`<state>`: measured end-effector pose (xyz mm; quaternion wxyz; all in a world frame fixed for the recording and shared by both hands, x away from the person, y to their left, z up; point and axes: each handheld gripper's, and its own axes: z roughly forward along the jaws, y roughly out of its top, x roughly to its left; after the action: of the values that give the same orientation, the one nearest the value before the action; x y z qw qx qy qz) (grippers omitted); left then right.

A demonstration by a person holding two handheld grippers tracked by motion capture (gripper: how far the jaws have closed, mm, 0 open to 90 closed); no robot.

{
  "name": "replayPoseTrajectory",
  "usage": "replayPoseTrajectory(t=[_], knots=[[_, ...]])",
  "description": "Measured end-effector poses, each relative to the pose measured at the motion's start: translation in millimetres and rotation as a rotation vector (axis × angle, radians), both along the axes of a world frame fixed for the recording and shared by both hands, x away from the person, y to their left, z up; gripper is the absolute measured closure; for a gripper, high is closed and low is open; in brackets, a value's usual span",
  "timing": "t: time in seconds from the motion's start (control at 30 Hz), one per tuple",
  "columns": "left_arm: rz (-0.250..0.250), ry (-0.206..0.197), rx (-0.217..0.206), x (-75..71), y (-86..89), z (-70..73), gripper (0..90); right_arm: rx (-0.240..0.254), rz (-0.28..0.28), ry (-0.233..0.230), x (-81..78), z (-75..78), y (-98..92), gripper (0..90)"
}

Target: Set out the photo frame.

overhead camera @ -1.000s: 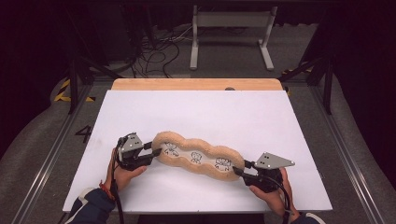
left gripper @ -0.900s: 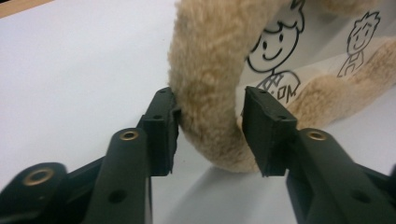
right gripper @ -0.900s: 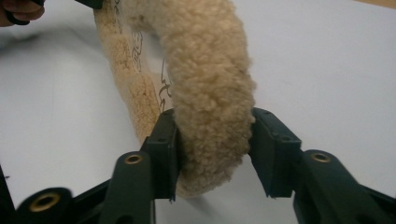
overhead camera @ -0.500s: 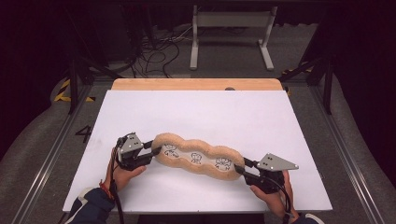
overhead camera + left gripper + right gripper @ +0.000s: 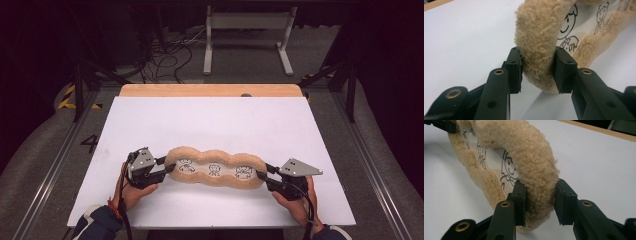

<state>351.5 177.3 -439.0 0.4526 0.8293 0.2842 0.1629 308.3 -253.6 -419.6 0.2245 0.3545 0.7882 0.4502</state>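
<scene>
Gripper views show both grippers pinching plush cushion (image 5: 537, 42).

A white board (image 5: 215, 125) forms the work surface; it extends ahead of both claws and to either side of them. Beyond its far edge, a light wooden strip (image 5: 210, 90) runs the full width. Grey carpeted floor (image 5: 45, 150) surrounds the table. Metal rails (image 5: 45, 175) run along the floor outboard of each claw. Far ahead of the claws stands a white metal frame (image 5: 247, 35). Black cables (image 5: 170, 55) lie on the floor ahead and to the left. The room behind is dark.
</scene>
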Motion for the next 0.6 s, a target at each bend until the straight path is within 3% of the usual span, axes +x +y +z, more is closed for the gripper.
replayPoseTrajectory(t=[0.6], knots=[[-0.001,-0.007,0.013,-4.8,-1.9,0.1,62.1,0.005,0.001,-0.003,2.8,-0.7,-2.8,64.9]])
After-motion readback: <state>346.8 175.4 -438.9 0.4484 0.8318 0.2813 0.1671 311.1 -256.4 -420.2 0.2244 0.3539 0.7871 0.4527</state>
